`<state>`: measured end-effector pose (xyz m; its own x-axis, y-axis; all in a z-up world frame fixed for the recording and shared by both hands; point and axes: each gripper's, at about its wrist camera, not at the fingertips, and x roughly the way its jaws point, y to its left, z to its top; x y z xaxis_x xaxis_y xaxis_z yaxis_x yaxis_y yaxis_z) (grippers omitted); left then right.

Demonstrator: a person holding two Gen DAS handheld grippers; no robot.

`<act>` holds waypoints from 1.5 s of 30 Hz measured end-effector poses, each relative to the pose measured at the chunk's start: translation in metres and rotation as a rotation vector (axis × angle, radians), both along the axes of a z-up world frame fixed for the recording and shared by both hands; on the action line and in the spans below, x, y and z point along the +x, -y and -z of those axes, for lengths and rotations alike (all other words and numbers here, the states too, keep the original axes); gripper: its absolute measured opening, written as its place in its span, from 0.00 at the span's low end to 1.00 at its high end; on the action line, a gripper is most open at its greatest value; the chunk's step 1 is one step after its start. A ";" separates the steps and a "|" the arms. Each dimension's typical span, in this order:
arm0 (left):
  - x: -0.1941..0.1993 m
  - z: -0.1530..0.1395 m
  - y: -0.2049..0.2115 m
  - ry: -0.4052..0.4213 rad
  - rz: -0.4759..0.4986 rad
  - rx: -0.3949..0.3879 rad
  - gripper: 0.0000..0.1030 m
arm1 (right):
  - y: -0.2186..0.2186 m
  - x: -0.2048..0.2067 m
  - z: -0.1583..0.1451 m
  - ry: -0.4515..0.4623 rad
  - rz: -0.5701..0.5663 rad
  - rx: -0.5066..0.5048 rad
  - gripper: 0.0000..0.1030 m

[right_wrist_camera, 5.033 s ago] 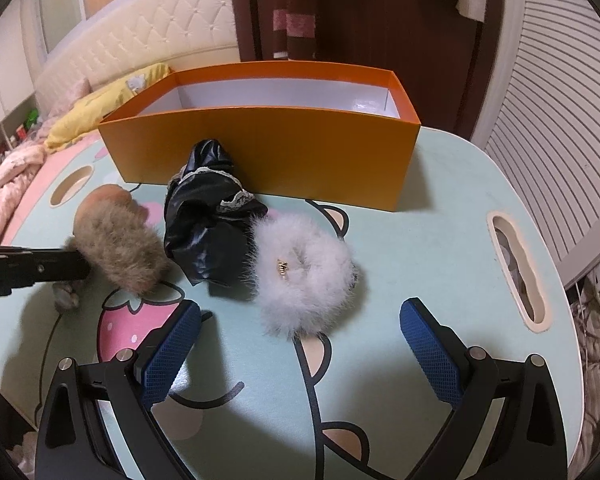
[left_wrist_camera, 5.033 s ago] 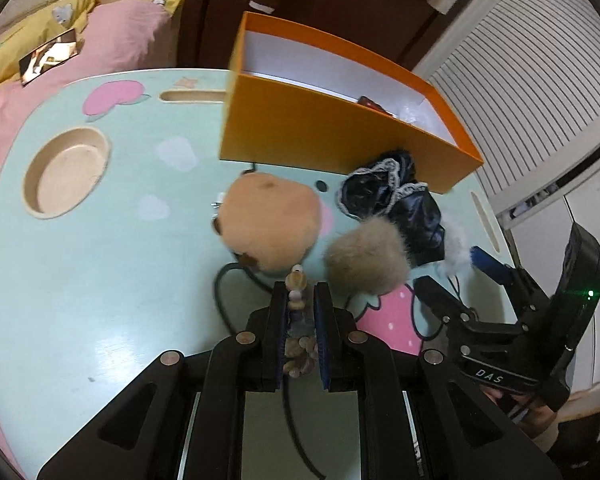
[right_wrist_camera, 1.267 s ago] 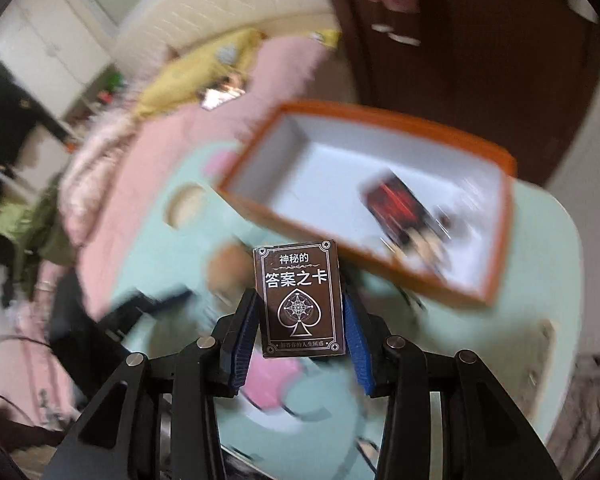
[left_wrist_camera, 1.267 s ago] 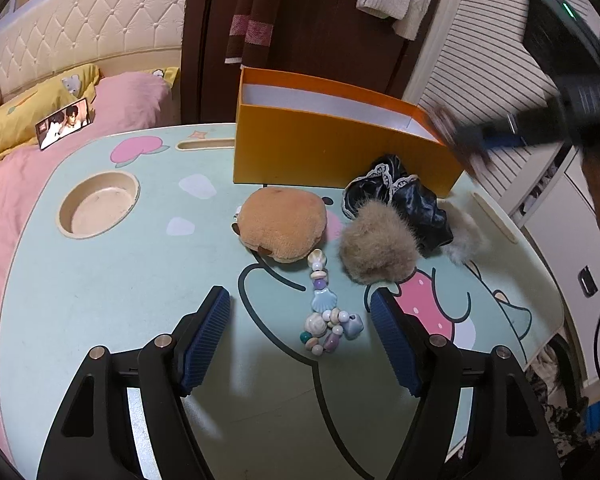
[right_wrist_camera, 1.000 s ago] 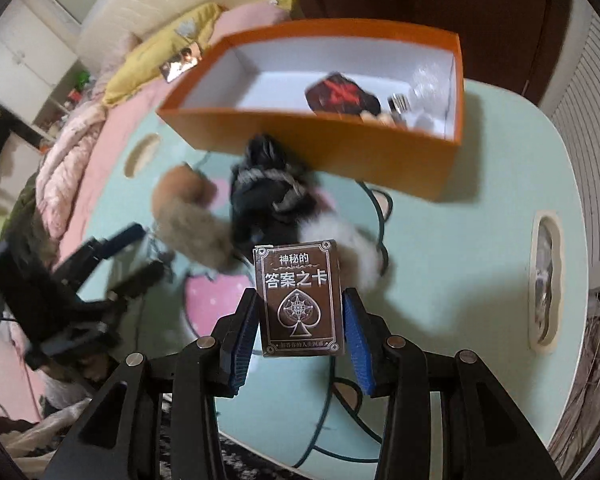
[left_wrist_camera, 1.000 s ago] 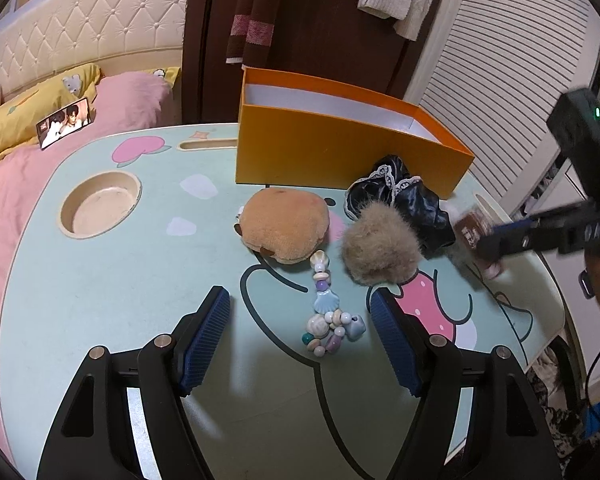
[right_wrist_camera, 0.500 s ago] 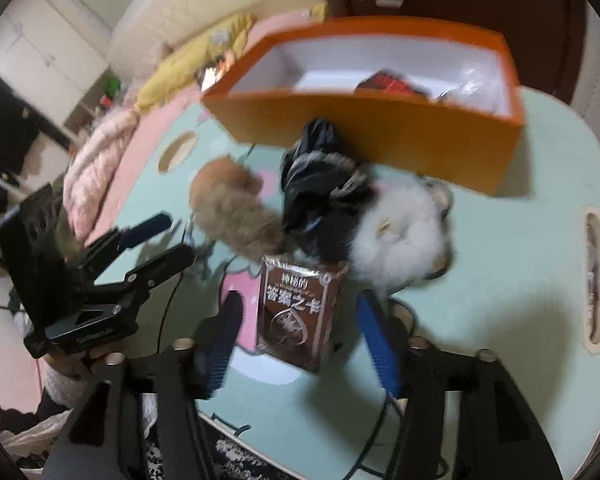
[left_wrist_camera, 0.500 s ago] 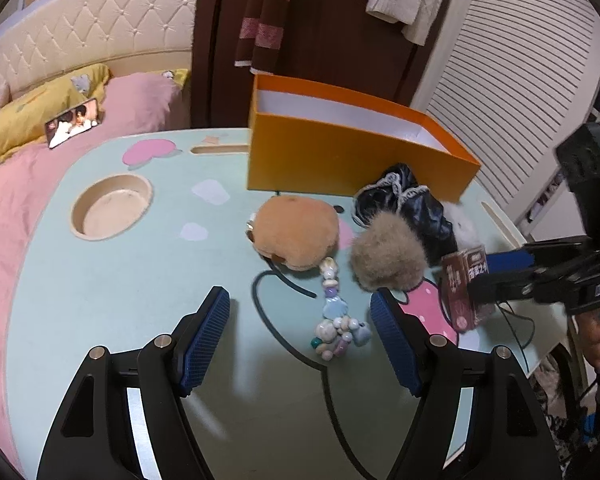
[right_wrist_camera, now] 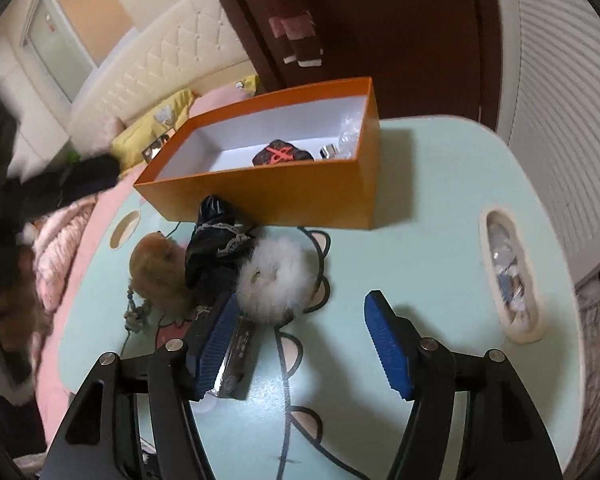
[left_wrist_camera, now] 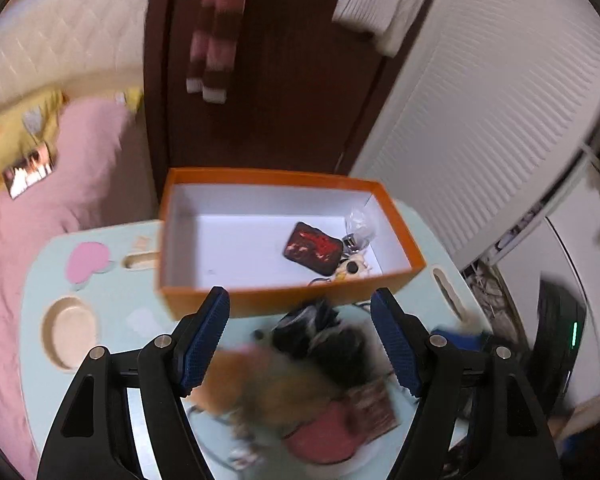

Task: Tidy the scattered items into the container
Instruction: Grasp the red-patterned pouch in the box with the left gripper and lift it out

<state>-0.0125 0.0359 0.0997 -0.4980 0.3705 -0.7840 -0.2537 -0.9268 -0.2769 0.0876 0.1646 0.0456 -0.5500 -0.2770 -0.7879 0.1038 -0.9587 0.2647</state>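
Observation:
An orange box [left_wrist_camera: 204,298] [right_wrist_camera: 284,196] stands at the back of the mint table and holds a dark red pouch [left_wrist_camera: 313,247] and small bits. In front of it lie a black lace cloth [right_wrist_camera: 216,248], a white fluffy scrunchie [right_wrist_camera: 276,280], a brown plush [right_wrist_camera: 156,268], a bead charm [right_wrist_camera: 134,314] and a card box [right_wrist_camera: 238,360] [left_wrist_camera: 370,408]. My left gripper [left_wrist_camera: 300,344] is open, high above the pile. My right gripper [right_wrist_camera: 306,344] is open low over the table; the card box lies on the table by its left finger.
The table [right_wrist_camera: 440,208] has a round recess [left_wrist_camera: 70,332] at the left and a slot [right_wrist_camera: 508,276] at the right. A pink bed [left_wrist_camera: 40,200] lies beyond the table, with a dark door and white slatted wall behind.
My right gripper has opened and let the card box down onto the table beside the scrunchie. My left gripper has risen and now looks down into the orange box.

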 end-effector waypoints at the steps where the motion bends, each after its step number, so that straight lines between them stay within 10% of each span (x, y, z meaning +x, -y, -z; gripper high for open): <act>1: -0.023 0.002 -0.011 0.085 0.005 0.004 0.71 | -0.002 0.000 0.003 0.007 0.006 -0.023 0.64; 5: -0.085 0.022 -0.035 0.301 -0.024 0.059 0.71 | 0.001 0.002 0.008 0.020 0.007 -0.062 0.64; 15: -0.119 0.072 -0.073 0.428 -0.114 -0.037 0.71 | -0.008 0.005 0.015 0.020 0.011 -0.117 0.64; 30: -0.103 0.086 -0.116 0.250 -0.020 -0.306 0.67 | -0.013 0.010 0.015 0.028 0.002 -0.188 0.64; 45: -0.071 0.028 -0.044 0.157 -0.033 -0.052 0.66 | -0.009 0.010 0.016 0.028 0.007 -0.187 0.64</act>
